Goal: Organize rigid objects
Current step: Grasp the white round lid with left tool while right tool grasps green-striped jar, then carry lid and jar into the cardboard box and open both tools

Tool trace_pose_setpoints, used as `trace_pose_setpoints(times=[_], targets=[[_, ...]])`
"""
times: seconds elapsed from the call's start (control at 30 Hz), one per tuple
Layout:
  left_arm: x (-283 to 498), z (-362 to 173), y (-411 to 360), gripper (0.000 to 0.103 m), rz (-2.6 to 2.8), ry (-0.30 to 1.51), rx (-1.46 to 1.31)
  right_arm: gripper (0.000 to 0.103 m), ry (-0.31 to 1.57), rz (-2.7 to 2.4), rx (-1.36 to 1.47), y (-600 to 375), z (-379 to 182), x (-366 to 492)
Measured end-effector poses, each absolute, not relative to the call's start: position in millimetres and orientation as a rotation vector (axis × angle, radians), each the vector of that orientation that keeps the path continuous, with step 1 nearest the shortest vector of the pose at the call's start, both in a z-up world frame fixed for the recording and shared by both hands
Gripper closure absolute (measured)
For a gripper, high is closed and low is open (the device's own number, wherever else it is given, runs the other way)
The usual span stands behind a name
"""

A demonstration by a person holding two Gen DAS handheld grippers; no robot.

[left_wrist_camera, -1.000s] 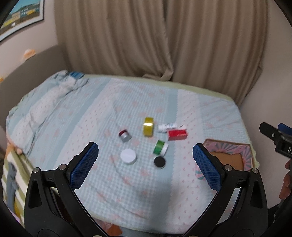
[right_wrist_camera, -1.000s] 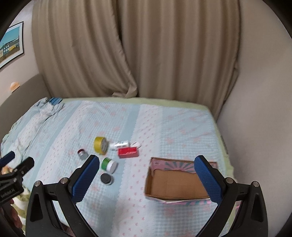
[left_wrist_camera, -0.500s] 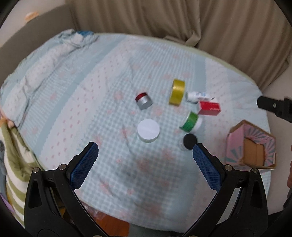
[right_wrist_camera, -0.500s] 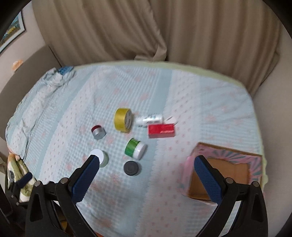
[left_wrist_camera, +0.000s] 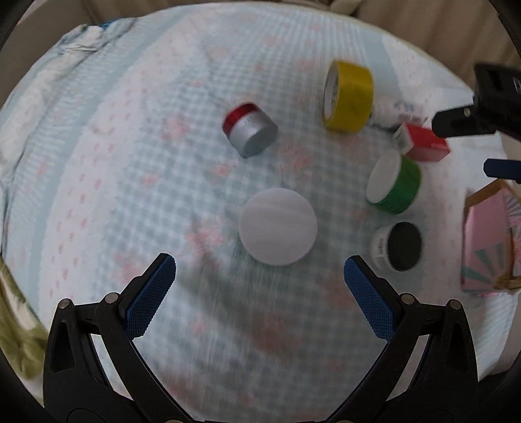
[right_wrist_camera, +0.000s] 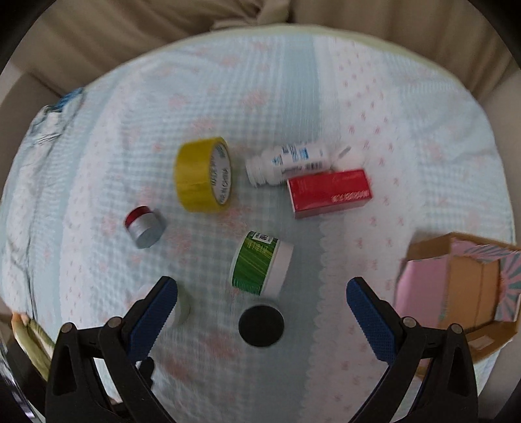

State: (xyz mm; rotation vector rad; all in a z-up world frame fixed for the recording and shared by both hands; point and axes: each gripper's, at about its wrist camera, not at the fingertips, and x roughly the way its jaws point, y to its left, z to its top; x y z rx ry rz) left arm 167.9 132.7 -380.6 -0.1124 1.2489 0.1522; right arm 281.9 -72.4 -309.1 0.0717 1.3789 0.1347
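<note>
Several rigid objects lie on the bed: a white round lid jar (left_wrist_camera: 278, 226), a silver jar with a red cap (left_wrist_camera: 250, 129), a yellow tape roll (left_wrist_camera: 348, 96), a green jar (right_wrist_camera: 259, 262), a black-lidded jar (right_wrist_camera: 260, 324), a red box (right_wrist_camera: 329, 193) and a white bottle (right_wrist_camera: 288, 163). My left gripper (left_wrist_camera: 260, 279) is open and empty, just above the white jar. My right gripper (right_wrist_camera: 262, 306) is open and empty over the black-lidded jar, near the green jar. The right gripper also shows in the left wrist view (left_wrist_camera: 482, 114).
An open cardboard box (right_wrist_camera: 462, 286) with pink patterned sides sits at the bed's right edge. The bed has a light blue checked sheet (right_wrist_camera: 260, 97). Beige curtains (right_wrist_camera: 228, 16) hang behind. A striped cloth (left_wrist_camera: 13, 293) lies at the left edge.
Both grippers have moved down and forward toward the objects. The left now hovers close to the white jar, the right close to the black-lidded and green jars. Both stay open.
</note>
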Motion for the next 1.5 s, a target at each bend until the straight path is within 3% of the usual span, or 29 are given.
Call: trace_pose_setpoints(times=[0.3,0.43,0.5,0.67,0.8,1.27,1.5], targets=[[200,-433,127,0.001,0.138,1.287,-0.043,0.0,1.51,0.082,0.077,-63,-378,309],[213,-443,122,0.001,0.131,1.288,-0.032,0.006,1.561,0.06,0.096,-64,-396,320],[218,-447,120,0.006,0.135,1.296,-0.02,0.008,1.581,0.042,0.096,-65,-402,325],[223,-456,117,0.034,0.112,1.335,-0.009,0.024,1.643,0.033,0.14,-68,-419,334],[223,-456,115,0.034,0.104,1.332,-0.009,0.045,1.693,0.049,0.168,-69,-432,336],[216,-431,129,0.035,0.14,1.267,-0.051,0.048,1.66,0.08,0.172,-66,-438,309],[204,-395,133,0.035,0.138,1.209,-0.054,0.048,1.597,0.132,0.169,-59,-408,288]])
